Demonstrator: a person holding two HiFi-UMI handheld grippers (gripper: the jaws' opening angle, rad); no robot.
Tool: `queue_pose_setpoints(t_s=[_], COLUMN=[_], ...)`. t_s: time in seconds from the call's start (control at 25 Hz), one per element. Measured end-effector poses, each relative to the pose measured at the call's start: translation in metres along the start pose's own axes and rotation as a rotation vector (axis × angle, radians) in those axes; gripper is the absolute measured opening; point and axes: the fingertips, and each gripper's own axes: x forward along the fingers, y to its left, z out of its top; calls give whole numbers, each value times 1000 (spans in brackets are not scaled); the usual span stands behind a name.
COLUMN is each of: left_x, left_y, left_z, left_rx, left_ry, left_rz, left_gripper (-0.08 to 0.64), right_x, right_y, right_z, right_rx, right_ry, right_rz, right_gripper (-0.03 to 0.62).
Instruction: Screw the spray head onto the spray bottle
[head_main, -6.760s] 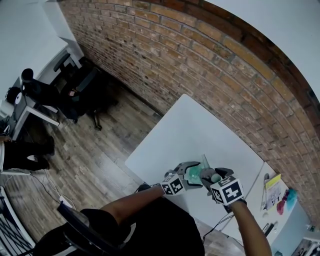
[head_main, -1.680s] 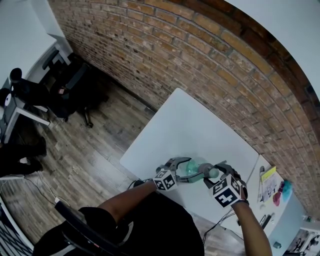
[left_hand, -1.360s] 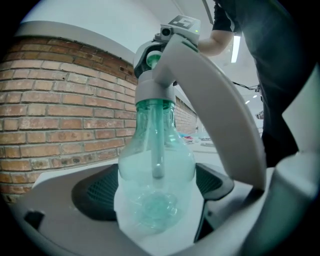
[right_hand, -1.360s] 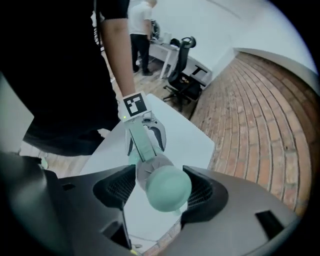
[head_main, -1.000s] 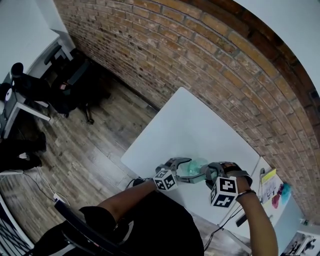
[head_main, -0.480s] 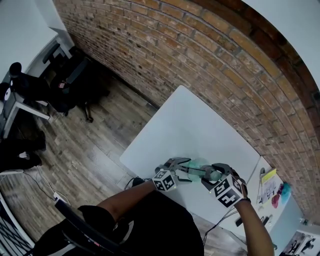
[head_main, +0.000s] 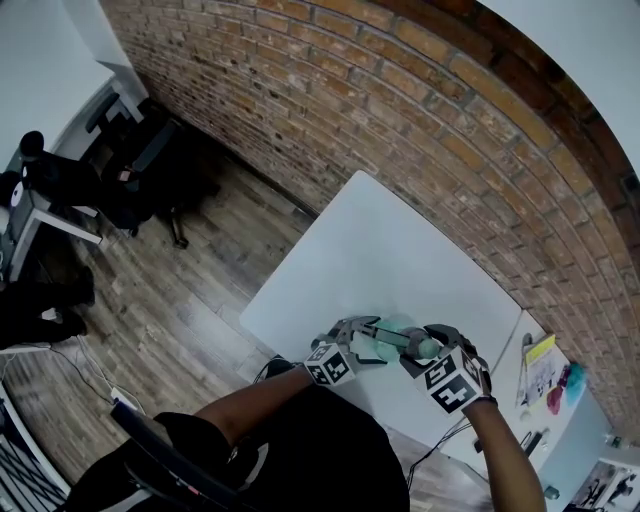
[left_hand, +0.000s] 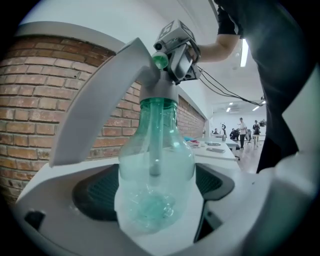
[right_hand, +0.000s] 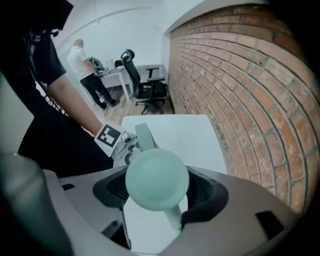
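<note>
A clear green spray bottle (left_hand: 155, 165) lies between the dark pads of my left gripper (left_hand: 155, 200), which is shut on its body. The pale spray head (left_hand: 125, 85) sits on the bottle's neck, its long trigger slanting down to the left. My right gripper (right_hand: 157, 192) is shut on the head's round green top (right_hand: 156, 180). In the head view both grippers, left (head_main: 372, 338) and right (head_main: 420, 347), meet over the near edge of the white table (head_main: 380, 250), with the bottle (head_main: 392, 328) between them.
A brick wall (head_main: 420, 110) runs along the table's far side. A second table (head_main: 560, 400) with small items stands to the right. Office chairs (head_main: 150, 170) and a desk stand on the wooden floor at the left. People stand far off in the room (left_hand: 242, 127).
My right gripper has turned around the spray head, its marker cube swinging down and then back up. The left gripper and the bottle have barely moved.
</note>
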Motion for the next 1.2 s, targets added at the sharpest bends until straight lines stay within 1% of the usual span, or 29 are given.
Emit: queue_pose_setpoints(t_s=[0.12,0.24,0.4,0.48,0.56,0.72,0.8,0.88,1.04,1.2], left_x=[-1,-3,-2,0,3,2,2,3,2,7], left_y=[-1,0,0,0,1,0,0,1,1,2], left_z=[3,6,9,9,11,9,7,8,8,13], left_rx=[-8,3,26,23,20,9,0,-2,-7,-17], left_ry=[-6,-4,-2,2,4,10,16,18,25,27], left_rz=[1,3,2,1,-1,-13,-15,-16,-13,-6], left_gripper=[476,476,476,477,476,476,476,476,476,476], right_x=[-4,-12,-14,-12,-10,1,5,5,6,3], right_y=[1,5,19,18,13,8,7,5,8,2], right_z=[2,7,1,-1,-3,-14,-16,-16,-14,-14], right_rx=[-149,-306,-518,-621,-698,-793,-817,-795,-674,-551], right_ry=[19,35,108,143,169,225,236,234,202,191], right_rz=[-16,-20,64,69,58,42,19,12,39,26], right_gripper=[285,289,288,288,287,287,287,287,287,287])
